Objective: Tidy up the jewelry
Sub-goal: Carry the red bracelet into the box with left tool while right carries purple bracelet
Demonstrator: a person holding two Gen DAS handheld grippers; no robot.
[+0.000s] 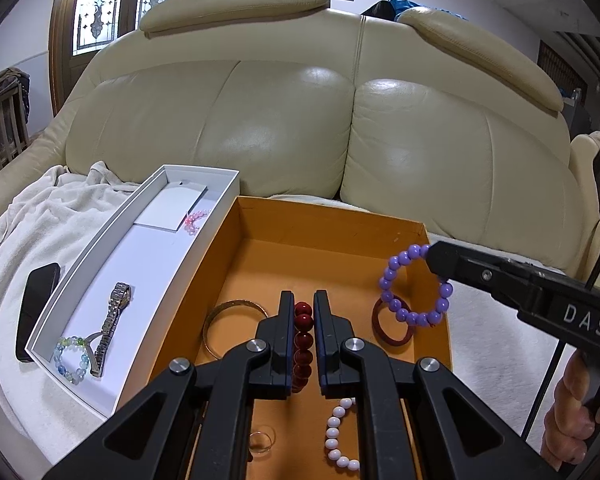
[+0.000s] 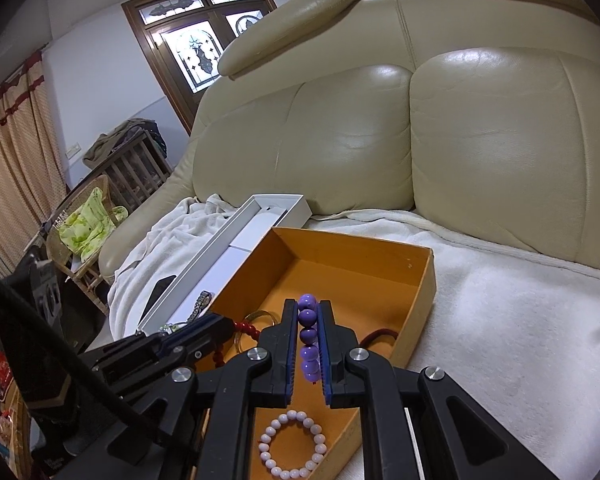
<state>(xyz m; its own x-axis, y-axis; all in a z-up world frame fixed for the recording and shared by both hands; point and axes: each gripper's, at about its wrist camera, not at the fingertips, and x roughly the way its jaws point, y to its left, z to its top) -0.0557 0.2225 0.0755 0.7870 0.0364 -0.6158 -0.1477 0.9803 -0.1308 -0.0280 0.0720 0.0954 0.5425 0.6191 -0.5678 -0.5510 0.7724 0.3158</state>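
My left gripper (image 1: 303, 300) is shut on a dark red bead bracelet (image 1: 303, 338) and holds it above the orange box (image 1: 324, 224). My right gripper (image 2: 309, 302) is shut on a purple bead bracelet (image 2: 308, 336). In the left wrist view that purple bracelet (image 1: 385, 282) hangs as a loop from the right gripper (image 1: 433, 255) over the box's right side. Inside the box lie a gold bangle (image 1: 236, 302), a dark red ring bangle (image 1: 392, 342), a white bead bracelet (image 1: 334, 436) and a clear ring (image 1: 262, 440). The left gripper (image 2: 219, 323) with the red beads (image 2: 249, 329) shows low in the right wrist view.
A long white box (image 1: 148, 256) left of the orange one holds a metal watch (image 1: 114, 312), a blue-green bead bracelet (image 1: 70, 360) and a pink bracelet (image 1: 194, 220). A black phone (image 1: 36, 308) lies on the white blanket (image 1: 40, 220). A cream sofa back (image 1: 280, 120) rises behind.
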